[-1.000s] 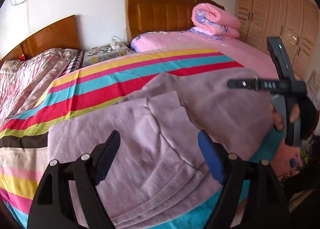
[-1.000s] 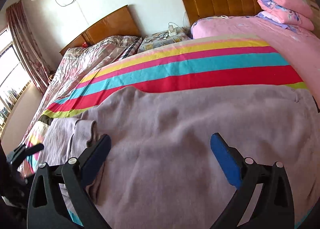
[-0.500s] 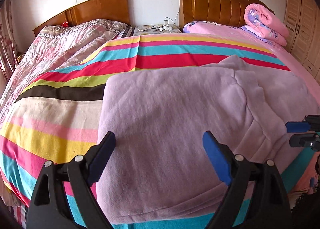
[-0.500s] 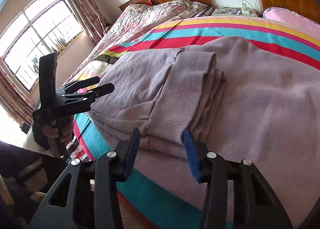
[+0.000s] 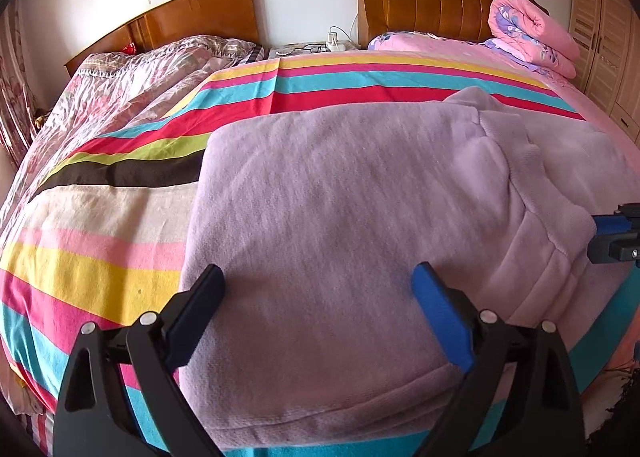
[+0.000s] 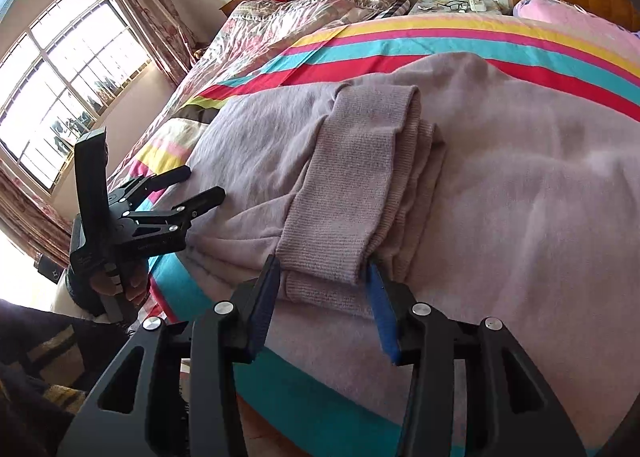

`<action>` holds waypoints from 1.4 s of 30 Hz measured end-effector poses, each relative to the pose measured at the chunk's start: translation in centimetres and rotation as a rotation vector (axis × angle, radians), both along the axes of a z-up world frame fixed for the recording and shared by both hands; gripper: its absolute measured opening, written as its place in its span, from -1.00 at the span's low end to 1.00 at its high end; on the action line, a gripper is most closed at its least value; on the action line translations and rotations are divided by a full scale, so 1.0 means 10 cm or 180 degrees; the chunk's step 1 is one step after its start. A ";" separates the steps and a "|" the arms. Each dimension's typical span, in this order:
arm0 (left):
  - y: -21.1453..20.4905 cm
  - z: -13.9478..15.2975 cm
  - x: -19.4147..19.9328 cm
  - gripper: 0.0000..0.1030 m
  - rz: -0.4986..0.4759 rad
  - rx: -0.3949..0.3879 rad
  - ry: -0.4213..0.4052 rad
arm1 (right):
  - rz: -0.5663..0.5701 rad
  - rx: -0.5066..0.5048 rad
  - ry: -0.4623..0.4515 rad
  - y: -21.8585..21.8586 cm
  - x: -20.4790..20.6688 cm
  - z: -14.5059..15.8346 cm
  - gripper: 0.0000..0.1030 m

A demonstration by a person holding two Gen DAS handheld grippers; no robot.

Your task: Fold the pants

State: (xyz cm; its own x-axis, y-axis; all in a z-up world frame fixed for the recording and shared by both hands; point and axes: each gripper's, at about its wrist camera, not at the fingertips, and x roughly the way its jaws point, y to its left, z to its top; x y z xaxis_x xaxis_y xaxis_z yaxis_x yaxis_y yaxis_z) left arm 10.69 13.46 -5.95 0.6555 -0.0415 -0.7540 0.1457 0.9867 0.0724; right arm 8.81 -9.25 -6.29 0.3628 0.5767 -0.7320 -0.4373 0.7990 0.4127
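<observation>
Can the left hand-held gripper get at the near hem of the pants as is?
Probably yes. The left hand-held gripper hangs open over the pants, jaws opening, nothing between them, and the near hem lies uncovered just below.

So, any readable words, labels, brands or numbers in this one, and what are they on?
None can be read.
Left gripper body, seen from the right wrist: faint pale markings, too small and blurred to read.
Lilac pants, striped bedcover, headboards: no text shows.
</observation>
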 end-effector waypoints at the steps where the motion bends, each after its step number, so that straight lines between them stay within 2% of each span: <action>1: 0.00 0.00 0.00 0.85 -0.0006 0.0000 -0.0003 | -0.0011 0.0000 0.0022 0.00 0.03 -0.03 -0.18; 3: 0.02 0.00 -0.01 0.85 -0.0017 0.0006 -0.0005 | -0.0082 -0.0039 0.0052 0.00 0.08 -0.07 -0.60; 5: 0.02 0.03 -0.03 0.85 -0.0023 0.0046 -0.0024 | -0.0099 -0.0058 -0.0044 0.00 0.05 -0.01 -0.80; 7: 0.05 0.07 -0.06 0.85 -0.0012 0.0062 -0.0054 | -0.0066 -0.0020 -0.0155 -0.01 -0.03 0.12 -0.82; 10: 0.09 0.13 -0.08 0.85 0.0000 0.0047 -0.0089 | -0.0048 0.0012 -0.0171 -0.03 -0.11 0.22 -0.83; 15: 0.06 0.02 -0.08 0.85 -0.0050 0.0101 0.0023 | -0.0123 -0.0085 0.0101 -0.12 -0.03 -0.13 -0.83; 22: 0.04 0.01 -0.12 0.85 -0.0071 0.0115 0.0051 | -0.0019 -0.0212 0.0046 -0.07 -0.05 -0.07 -0.83; 26: 0.04 0.00 -0.11 0.87 -0.0049 0.0113 0.0061 | -0.0060 -0.0135 0.0088 -0.12 -0.05 -0.11 -0.82; 28: 0.04 0.00 -0.10 0.87 -0.0052 0.0115 0.0063 | -0.0122 -0.0202 0.0027 -0.16 -0.05 -0.06 -0.70; 29: 0.04 0.00 -0.10 0.87 -0.0054 0.0111 0.0063 | -0.0166 -0.0243 -0.0019 -0.18 -0.06 -0.03 -0.52; 30: 0.04 0.00 -0.11 0.87 -0.0054 0.0105 0.0062 | -0.0237 -0.0327 -0.0101 -0.20 -0.05 0.02 -0.20; 32: 0.04 -0.01 -0.11 0.89 -0.0048 0.0088 0.0057 | -0.0291 -0.0429 -0.0347 -0.22 -0.06 0.15 0.05; 34: 0.03 -0.01 -0.11 0.91 -0.0038 0.0079 0.0051 | -0.0196 -0.0441 -0.0585 -0.13 -0.04 0.28 0.05; 37: 0.03 -0.01 -0.12 0.91 -0.0031 0.0069 0.0053 | 0.0108 -0.0485 -0.0738 0.18 0.01 0.32 0.05; 39: 0.04 -0.02 -0.13 0.91 -0.0031 0.0074 0.0062 | 0.0290 -0.0572 -0.0722 0.38 0.05 0.24 0.05; 42: 0.06 -0.02 -0.16 0.92 -0.0029 0.0069 0.0077 | 0.0466 -0.0672 -0.0543 0.54 0.05 0.03 0.07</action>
State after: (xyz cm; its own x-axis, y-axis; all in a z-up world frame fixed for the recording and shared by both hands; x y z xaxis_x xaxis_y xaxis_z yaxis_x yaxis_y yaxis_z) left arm 9.13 14.08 -6.15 0.6366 -0.0310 -0.7705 0.1568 0.9835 0.0900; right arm 9.34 -3.82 -6.01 0.4151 0.4736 -0.7768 -0.6028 0.7827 0.1552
